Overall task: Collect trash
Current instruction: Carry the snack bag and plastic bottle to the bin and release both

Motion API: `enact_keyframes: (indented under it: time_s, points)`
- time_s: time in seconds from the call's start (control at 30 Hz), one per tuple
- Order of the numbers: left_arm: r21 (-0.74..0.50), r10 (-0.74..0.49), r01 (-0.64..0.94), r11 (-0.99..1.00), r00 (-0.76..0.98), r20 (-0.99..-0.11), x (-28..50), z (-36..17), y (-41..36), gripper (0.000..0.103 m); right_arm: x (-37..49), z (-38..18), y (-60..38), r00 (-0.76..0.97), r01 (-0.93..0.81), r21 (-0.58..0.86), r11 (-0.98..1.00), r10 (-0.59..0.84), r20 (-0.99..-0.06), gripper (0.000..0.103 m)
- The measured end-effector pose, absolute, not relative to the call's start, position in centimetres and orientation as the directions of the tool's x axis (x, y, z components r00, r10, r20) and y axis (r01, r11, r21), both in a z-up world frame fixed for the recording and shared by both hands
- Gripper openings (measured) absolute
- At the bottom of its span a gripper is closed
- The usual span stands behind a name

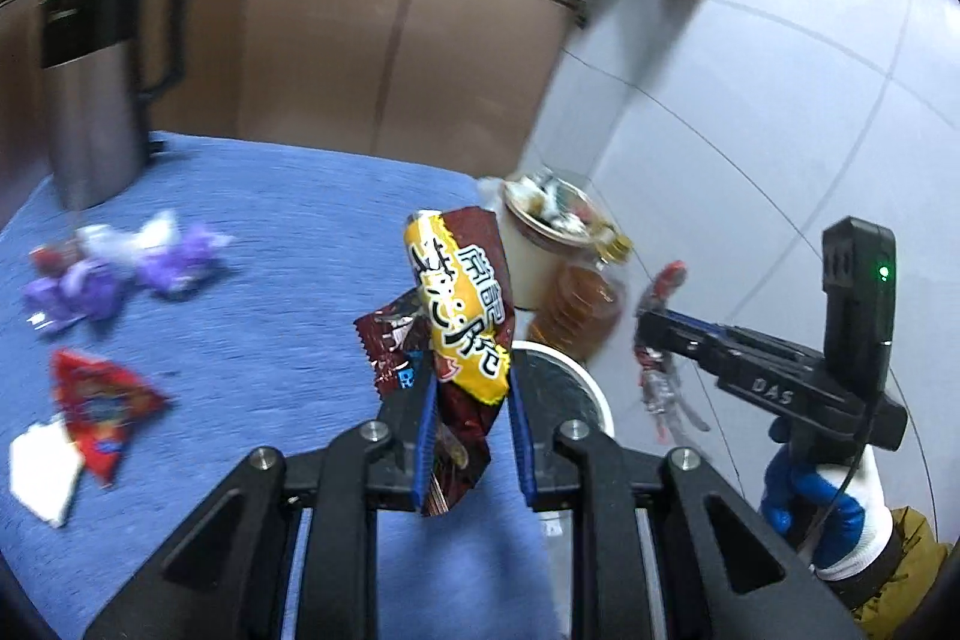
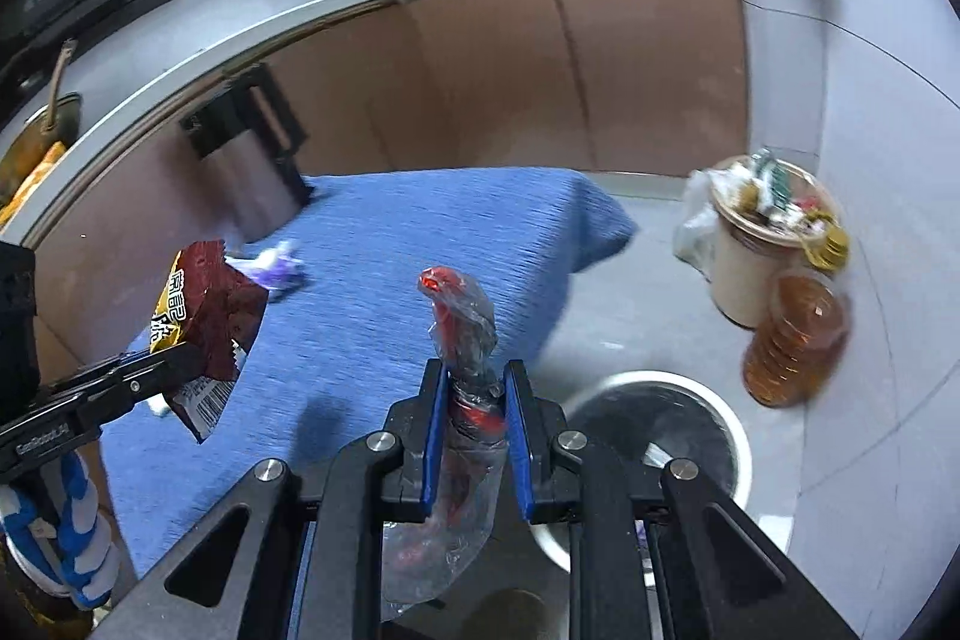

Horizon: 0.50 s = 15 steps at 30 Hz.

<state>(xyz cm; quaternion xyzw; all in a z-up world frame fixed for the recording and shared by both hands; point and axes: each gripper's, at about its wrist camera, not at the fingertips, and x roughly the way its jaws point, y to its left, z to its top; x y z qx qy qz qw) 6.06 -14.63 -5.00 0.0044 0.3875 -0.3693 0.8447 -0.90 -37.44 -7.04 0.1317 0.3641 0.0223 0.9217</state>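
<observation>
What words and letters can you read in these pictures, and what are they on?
"DAS": side of the right gripper.
"CanRobot" then unclear characters: side of the left gripper.
Big Chinese characters on the yellow-and-brown snack wrapper: stylised, I cannot read them surely.
Barcode digits on that wrapper: too small.
Red wrapper print: blurred.

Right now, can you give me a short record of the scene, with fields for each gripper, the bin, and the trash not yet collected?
left gripper: shut on yellow-and-brown snack wrapper, held up above the blue cloth
right gripper: shut on clear-and-red plastic wrapper
white-rimmed bin: on the floor beside the blue cloth, right of both grippers
trash left on cloth: purple wrappers, red wrapper, white paper
other: full cream bin and amber bottle on the floor; steel kettle on the cloth
</observation>
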Motion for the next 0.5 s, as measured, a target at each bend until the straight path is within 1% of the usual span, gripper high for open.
enact_keyframes:
  time_s: [0.17,0.37,0.43,0.5]
  points:
    - [-0.256,-0.625,0.683,0.684,0.368,-0.689,6.3,-6.2,-20.7,0.021,-1.3,-9.2,-40.8,0.719,0.132,0.268,0.954,0.094,-0.689,0.018]
    - [-0.256,-0.621,0.711,0.655,0.314,-0.718,7.6,-8.6,-26.0,0.022,-1.1,-12.8,-44.1,0.682,0.206,0.291,0.934,0.076,-0.728,0.020]
    - [-0.250,-0.614,0.717,0.650,0.302,-0.729,7.9,-9.3,-27.3,0.030,-0.9,-14.0,-45.1,0.668,0.228,0.295,0.928,0.071,-0.740,0.020]
    - [-0.250,-0.609,0.718,0.650,0.294,-0.737,8.4,-10.0,-28.6,0.040,-0.5,-14.8,-45.8,0.657,0.243,0.292,0.925,0.064,-0.751,0.021]
